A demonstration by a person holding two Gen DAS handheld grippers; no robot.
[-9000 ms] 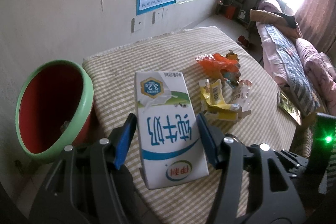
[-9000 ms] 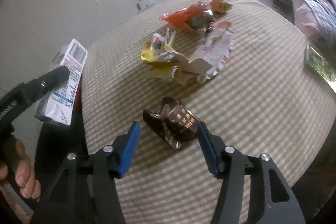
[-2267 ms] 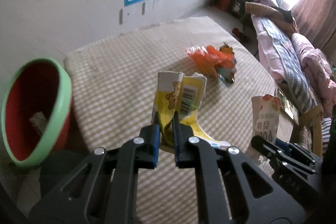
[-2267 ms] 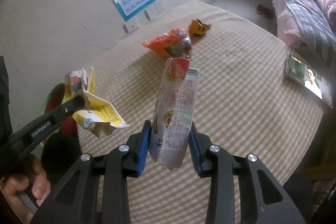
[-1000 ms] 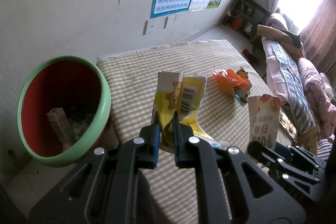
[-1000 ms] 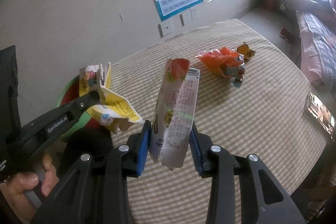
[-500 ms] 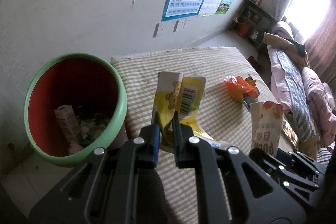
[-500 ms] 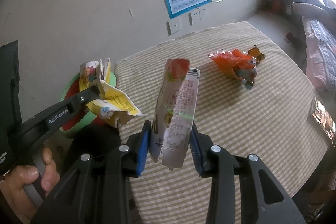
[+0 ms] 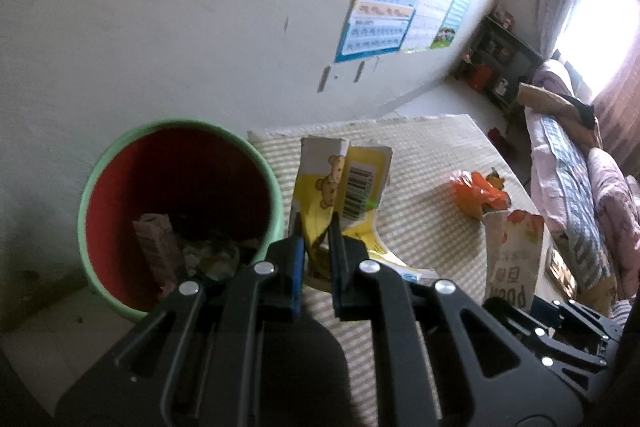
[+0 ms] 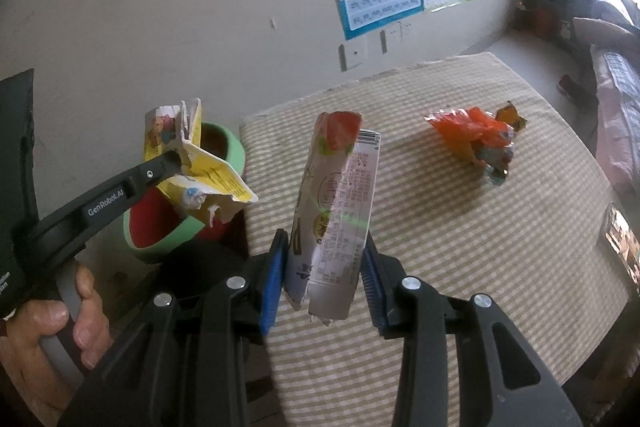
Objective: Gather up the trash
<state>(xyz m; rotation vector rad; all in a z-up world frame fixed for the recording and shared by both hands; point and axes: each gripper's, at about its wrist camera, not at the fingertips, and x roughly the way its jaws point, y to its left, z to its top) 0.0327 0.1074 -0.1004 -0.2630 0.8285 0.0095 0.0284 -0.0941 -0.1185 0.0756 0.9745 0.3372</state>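
Observation:
My left gripper (image 9: 317, 227) is shut on a torn yellow carton with a bear print (image 9: 340, 183), held in the air just right of the bin's rim. From the right wrist view that yellow carton (image 10: 200, 163) hangs over the bin (image 10: 224, 155). The bin (image 9: 176, 211) is red inside with a green rim and holds a milk carton (image 9: 154, 247) and other scraps. My right gripper (image 10: 324, 255) is shut on a white pouch with a red top (image 10: 340, 195), held upright above the table; the same pouch (image 9: 510, 259) shows at the right of the left wrist view.
An orange crumpled wrapper (image 10: 474, 135) lies on the checked tablecloth (image 10: 480, 247) toward the far right. A phone (image 10: 620, 239) rests at the table's right edge. A person's hand (image 10: 60, 319) grips the left tool's handle. A bed (image 9: 580, 167) stands beyond the table, a poster-hung wall behind.
Both grippers have carried their trash to the left toward the bin, which now sits closer and larger in the left wrist view. Both grips are unchanged.

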